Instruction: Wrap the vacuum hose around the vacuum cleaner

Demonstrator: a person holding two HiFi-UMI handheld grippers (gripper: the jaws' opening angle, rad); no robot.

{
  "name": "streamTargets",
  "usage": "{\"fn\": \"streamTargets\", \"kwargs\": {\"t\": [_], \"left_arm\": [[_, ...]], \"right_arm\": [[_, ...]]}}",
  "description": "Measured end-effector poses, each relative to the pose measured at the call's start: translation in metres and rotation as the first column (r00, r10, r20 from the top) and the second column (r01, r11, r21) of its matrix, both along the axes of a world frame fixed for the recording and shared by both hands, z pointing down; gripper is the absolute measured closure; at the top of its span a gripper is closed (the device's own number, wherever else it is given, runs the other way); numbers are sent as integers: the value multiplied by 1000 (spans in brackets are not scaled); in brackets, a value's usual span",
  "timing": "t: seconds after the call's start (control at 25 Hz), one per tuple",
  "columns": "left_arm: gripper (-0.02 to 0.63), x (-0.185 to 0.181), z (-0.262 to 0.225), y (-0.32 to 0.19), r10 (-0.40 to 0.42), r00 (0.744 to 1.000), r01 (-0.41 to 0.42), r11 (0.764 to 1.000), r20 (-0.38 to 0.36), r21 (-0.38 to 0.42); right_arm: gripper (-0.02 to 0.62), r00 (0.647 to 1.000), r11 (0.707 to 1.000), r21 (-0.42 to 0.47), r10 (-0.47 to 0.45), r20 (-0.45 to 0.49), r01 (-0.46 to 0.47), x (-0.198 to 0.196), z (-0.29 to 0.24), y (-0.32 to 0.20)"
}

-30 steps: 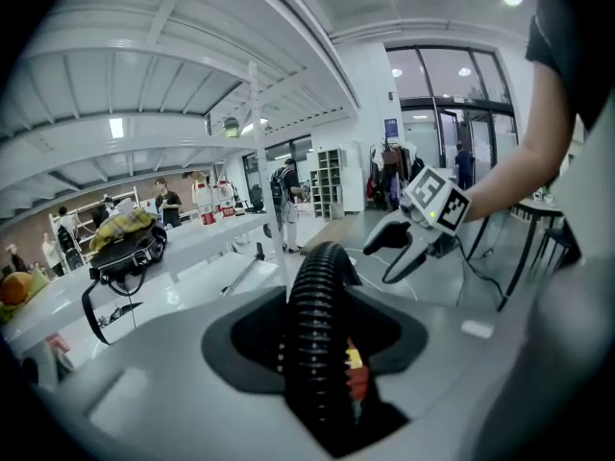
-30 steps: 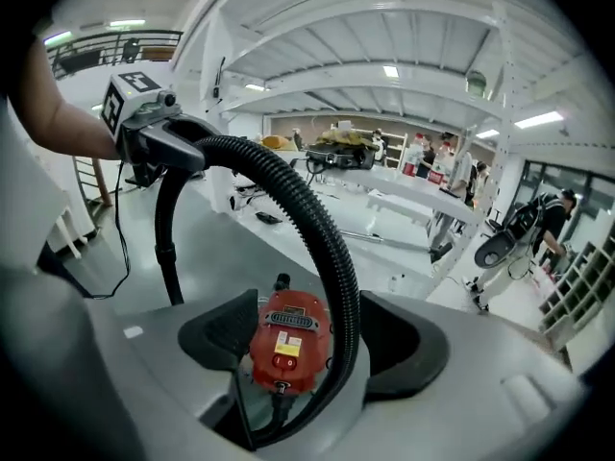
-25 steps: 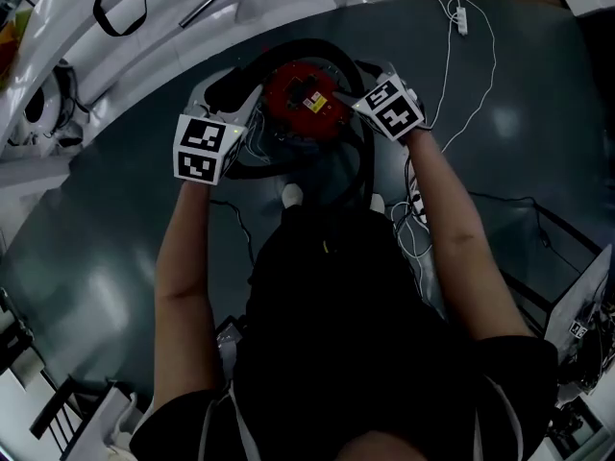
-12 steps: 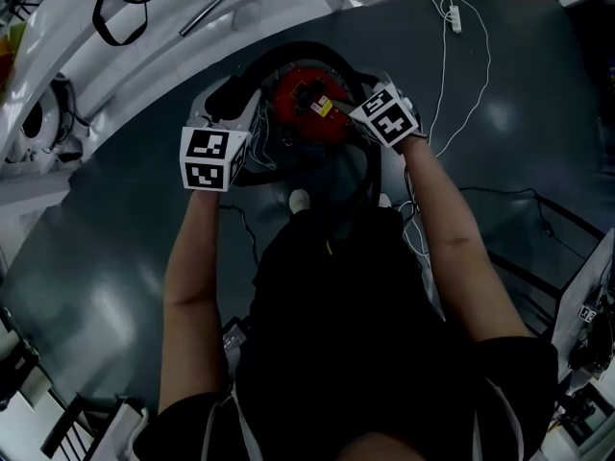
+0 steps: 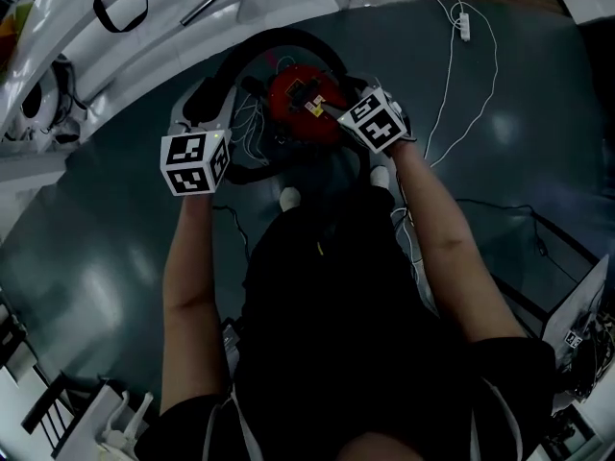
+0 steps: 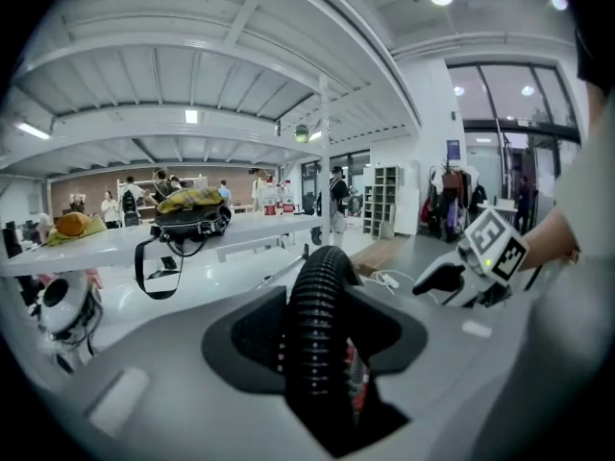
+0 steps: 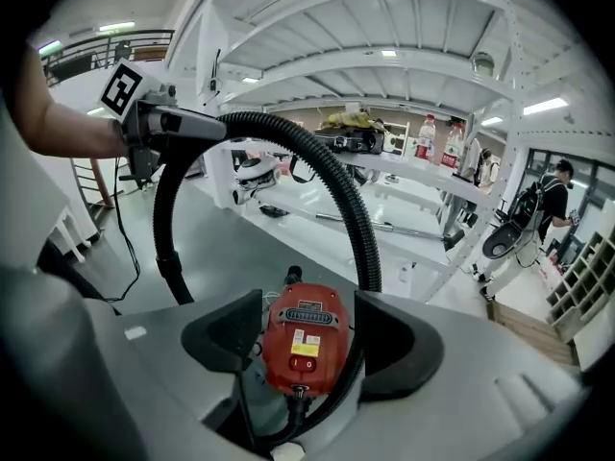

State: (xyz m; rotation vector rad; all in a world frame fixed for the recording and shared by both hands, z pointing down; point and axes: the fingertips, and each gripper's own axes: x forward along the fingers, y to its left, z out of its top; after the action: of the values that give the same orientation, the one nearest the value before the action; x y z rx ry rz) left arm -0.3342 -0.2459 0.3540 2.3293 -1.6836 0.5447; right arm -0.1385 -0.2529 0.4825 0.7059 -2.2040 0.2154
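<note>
At upper centre, the left gripper (image 6: pixel 317 339) clamps the black hose (image 5: pixel 281 38). The right gripper (image 7: pixel 307 342), its wide jaws just narrowing, straddles the red vacuum cleaner (image 5: pixel 306 104) untouched, hose crowding one pad. A white cable (image 5: pixel 478 75) trails at right.

Head view: high up, facing steeply down past torso (image 5: pixel 327 334) & arms (image 5: pixel 192 257), vacuum cleaner (image 5: pixel 306 104) at 12 o'clock, mid-range. Left gripper view: roughly level, hose (image 6: pixel 312 344) right up at the lens, right gripper (image 6: pixel 428 281) at 3 o'clock. Right gripper view: tilted down, v. close on the vacuum cleaner, left gripper (image 7: pixel 216 123) at 10 o'clock. All three views share the hose; each gripper view catches the other gripper.
</note>
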Motion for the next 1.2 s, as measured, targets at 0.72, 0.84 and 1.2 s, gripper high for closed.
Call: {"fn": "streamTargets", "kwargs": {"t": [0.72,0.84,1.2], "left_arm": [[422,32,-25,45,-44,999,42,997,30,58],[422,34,-31,43,3,999,-5,999,41,53],[422,27,-30,48,68,997,-69,997,35,22]], "right_arm": [[276,997,997,24,-75,26,75,-13,11,-67],[265,995,994,65,-95,35,93,-34,5,-78],[418,981,951,239,-193,-29,194,-75,-20,-94]]}}
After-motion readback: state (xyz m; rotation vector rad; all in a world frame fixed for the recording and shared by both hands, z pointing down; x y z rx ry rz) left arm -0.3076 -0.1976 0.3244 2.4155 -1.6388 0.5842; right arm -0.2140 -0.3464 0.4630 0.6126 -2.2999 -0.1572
